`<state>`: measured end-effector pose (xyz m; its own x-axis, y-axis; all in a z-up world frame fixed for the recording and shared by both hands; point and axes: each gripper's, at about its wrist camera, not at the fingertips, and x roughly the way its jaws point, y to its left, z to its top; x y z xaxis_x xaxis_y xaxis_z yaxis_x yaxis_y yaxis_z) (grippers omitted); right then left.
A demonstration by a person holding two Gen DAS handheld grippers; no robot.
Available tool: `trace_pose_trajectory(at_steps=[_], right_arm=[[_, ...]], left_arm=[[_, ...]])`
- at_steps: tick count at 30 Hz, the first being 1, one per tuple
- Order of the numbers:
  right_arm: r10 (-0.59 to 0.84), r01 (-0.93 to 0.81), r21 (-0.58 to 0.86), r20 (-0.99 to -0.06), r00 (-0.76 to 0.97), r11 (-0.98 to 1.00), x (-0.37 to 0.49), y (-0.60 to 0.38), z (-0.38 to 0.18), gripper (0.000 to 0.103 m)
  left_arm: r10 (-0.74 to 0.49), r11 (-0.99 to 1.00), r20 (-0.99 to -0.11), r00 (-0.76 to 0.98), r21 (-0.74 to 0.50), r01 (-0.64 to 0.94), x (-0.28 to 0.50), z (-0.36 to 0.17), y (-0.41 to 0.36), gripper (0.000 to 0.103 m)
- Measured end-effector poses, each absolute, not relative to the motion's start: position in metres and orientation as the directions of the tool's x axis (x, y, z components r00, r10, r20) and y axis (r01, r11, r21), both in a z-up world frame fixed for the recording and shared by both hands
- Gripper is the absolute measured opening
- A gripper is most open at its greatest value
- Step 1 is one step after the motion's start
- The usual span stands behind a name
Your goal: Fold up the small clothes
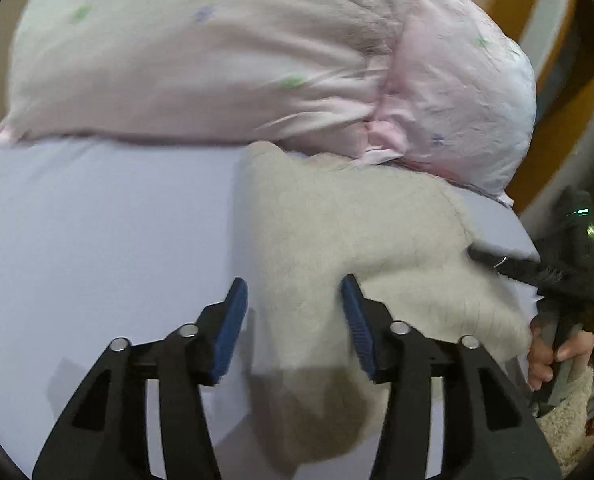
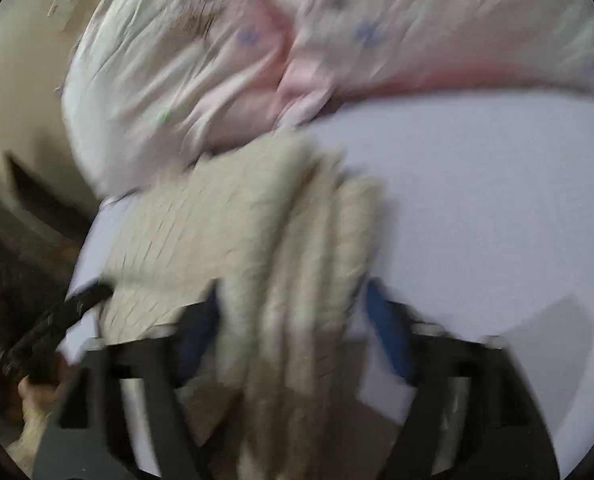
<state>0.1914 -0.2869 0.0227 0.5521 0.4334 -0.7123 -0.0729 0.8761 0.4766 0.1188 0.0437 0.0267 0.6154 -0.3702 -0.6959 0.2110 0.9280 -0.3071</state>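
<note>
left gripper (image 1: 295, 312) fingers spread over cream knit garment (image 1: 337, 240) | right gripper (image 2: 293, 332) fingers spread, knit bunched between, blurred | garment on lilac bed sheet (image 1: 97, 240), far edge meets pink duvet (image 1: 217, 60) | bare sheet leftward | left view only: right hand (image 1: 553, 356)

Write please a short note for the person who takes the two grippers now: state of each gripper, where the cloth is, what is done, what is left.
Left gripper: open, jaws astride the near part of the cream knit garment, not clamped.
Right gripper: open, bunched knit between its fingers; view blurred.
The garment lies rumpled on the lavender sheet, its far end against the pink duvet.
Done: no tidy fold visible.
Left: grip, flatten, fold.
</note>
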Motion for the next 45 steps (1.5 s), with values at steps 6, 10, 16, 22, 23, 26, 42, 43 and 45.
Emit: trace_pose_trajectory(at_steps=[6,10,16,22,23,26,42,43,45], right_arm=[[0.544,-0.121,0.575,-0.655,0.525,0.809,0.201,-0.279,0.03,0.048],[0.522,-0.074,0.571,-0.679,0.517,0.817,0.207,-0.281,0.015,0.013],[0.439,0.074,0.563,-0.714,0.545,0.823,0.195,-0.314,0.013,0.026],[0.246,0.071,0.4,-0.685,0.686,0.914,0.121,-0.329,0.047,0.101],[0.237,0.061,0.383,-0.682,0.692,0.922,0.115,-0.33,0.048,0.101],[0.151,0.064,0.24,-0.775,0.614,0.969,0.086,-0.323,0.037,0.101],[0.054,-0.077,0.012,-0.821,0.568,0.997,0.063,-0.241,-0.004,0.101],[0.053,-0.074,0.014,-0.821,0.569,0.997,0.063,-0.242,-0.004,0.101],[0.049,-0.068,0.013,-0.82,0.57,0.998,0.065,-0.241,-0.004,0.101]], left_arm=[[-0.396,0.903,-0.637,0.661,-0.402,0.153,0.096,0.031,0.069,0.074],[-0.39,0.909,-0.644,0.658,-0.385,0.162,0.082,0.032,0.064,0.079],[-0.336,0.938,-0.653,0.679,-0.295,0.181,0.057,0.026,0.06,0.089],[-0.242,0.97,-0.7,0.672,-0.168,0.174,0.041,0.017,0.048,0.102],[-0.213,0.977,-0.708,0.673,-0.136,0.166,0.039,0.016,0.045,0.102],[-0.122,0.989,-0.748,0.653,-0.036,0.143,0.036,0.009,0.031,0.102],[-0.081,0.986,-0.791,0.607,0.027,0.167,0.042,-0.015,0.003,0.102],[-0.081,0.986,-0.789,0.609,0.027,0.165,0.042,-0.015,0.003,0.102],[-0.079,0.986,-0.788,0.611,0.028,0.164,0.042,-0.015,0.003,0.102]])
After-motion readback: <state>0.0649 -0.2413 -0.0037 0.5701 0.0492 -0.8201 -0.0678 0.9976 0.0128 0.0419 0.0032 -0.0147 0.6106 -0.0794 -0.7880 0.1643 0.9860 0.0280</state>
